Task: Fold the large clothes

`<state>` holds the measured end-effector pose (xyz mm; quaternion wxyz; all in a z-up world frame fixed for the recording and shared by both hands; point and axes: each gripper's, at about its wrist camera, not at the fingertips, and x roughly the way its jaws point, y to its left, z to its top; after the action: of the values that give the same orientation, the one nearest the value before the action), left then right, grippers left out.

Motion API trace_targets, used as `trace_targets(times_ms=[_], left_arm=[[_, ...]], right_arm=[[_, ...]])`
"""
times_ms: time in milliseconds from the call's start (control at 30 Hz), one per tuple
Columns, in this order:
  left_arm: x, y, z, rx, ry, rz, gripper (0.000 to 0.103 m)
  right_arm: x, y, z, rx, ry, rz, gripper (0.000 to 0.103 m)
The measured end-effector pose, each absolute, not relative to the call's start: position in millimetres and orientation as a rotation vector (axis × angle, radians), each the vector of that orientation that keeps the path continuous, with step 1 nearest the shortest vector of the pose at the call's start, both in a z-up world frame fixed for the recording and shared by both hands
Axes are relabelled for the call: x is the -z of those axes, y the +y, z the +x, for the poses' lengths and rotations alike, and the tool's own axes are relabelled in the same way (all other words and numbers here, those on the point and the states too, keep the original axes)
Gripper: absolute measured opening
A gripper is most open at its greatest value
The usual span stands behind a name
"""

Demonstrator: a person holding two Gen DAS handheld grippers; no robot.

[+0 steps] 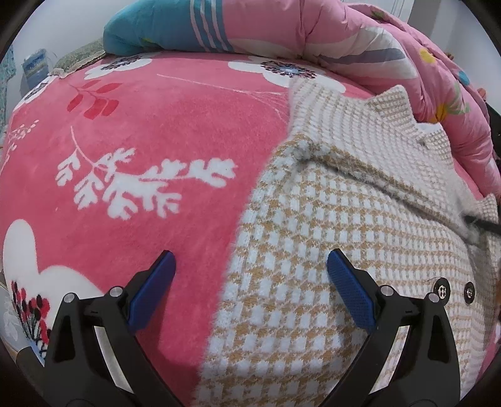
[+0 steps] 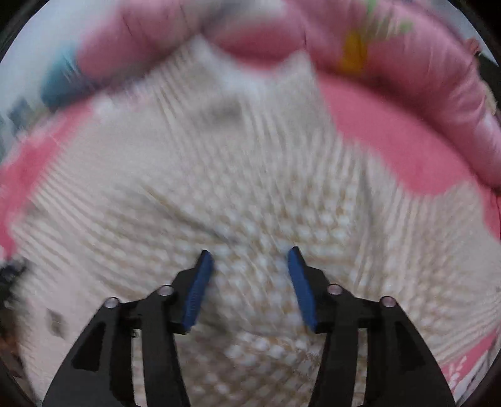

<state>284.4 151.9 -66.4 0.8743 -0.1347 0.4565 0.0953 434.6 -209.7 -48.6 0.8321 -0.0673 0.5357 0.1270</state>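
A cream and tan checked knit jacket (image 1: 344,225) lies spread on a pink flowered blanket (image 1: 150,131), its collar toward the far side and dark snap buttons (image 1: 441,289) at the right. My left gripper (image 1: 250,266) is open and empty, its fingers straddling the jacket's left edge. The right wrist view is blurred by motion. There the jacket (image 2: 238,175) fills the middle, and my right gripper (image 2: 250,255) is open and empty just above it.
A rolled pink quilt (image 1: 391,47) with a teal striped part (image 1: 156,28) lies along the far side of the bed; it also shows in the right wrist view (image 2: 407,78). Blanket lies bare to the left of the jacket.
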Motion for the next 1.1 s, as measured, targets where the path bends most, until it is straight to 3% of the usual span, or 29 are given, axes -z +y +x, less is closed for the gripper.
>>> trace_targets(times_ms=[100, 267, 400, 533, 733, 900, 1100], left_arm=[[56.0, 160.5, 282.7, -0.151, 0.965, -0.269, 0.094], [1.4, 162.9, 289.5, -0.126, 0.837, -0.22, 0.094], [-23.0, 131.4, 325.7, 0.0, 0.81, -0.202, 0.094], [-8.9, 99.6, 375.5, 0.078, 0.843, -0.192, 0.094], [66.5, 85.2, 432.8, 0.031, 1.03, -0.129, 0.095], [63.3, 83.9, 420.2, 0.041, 0.999, -0.112, 0.095], [14.0, 79.4, 391.5, 0.064, 0.915, -0.145, 0.095]], right_arm=[[36.7, -208.8, 430.8, -0.212, 1.127, -0.168, 0.052], [-7.4, -170.1, 411.0, -0.317, 1.011, -0.221, 0.053], [-1.6, -138.8, 418.8, -0.376, 0.986, -0.229, 0.061], [49.9, -134.6, 437.4, -0.344, 1.104, -0.181, 0.068], [21.0, -157.4, 426.9, -0.332, 1.058, -0.141, 0.068], [45.8, -183.5, 442.2, -0.28, 1.096, -0.129, 0.073], [8.8, -173.0, 416.7, -0.277, 1.059, -0.134, 0.073]])
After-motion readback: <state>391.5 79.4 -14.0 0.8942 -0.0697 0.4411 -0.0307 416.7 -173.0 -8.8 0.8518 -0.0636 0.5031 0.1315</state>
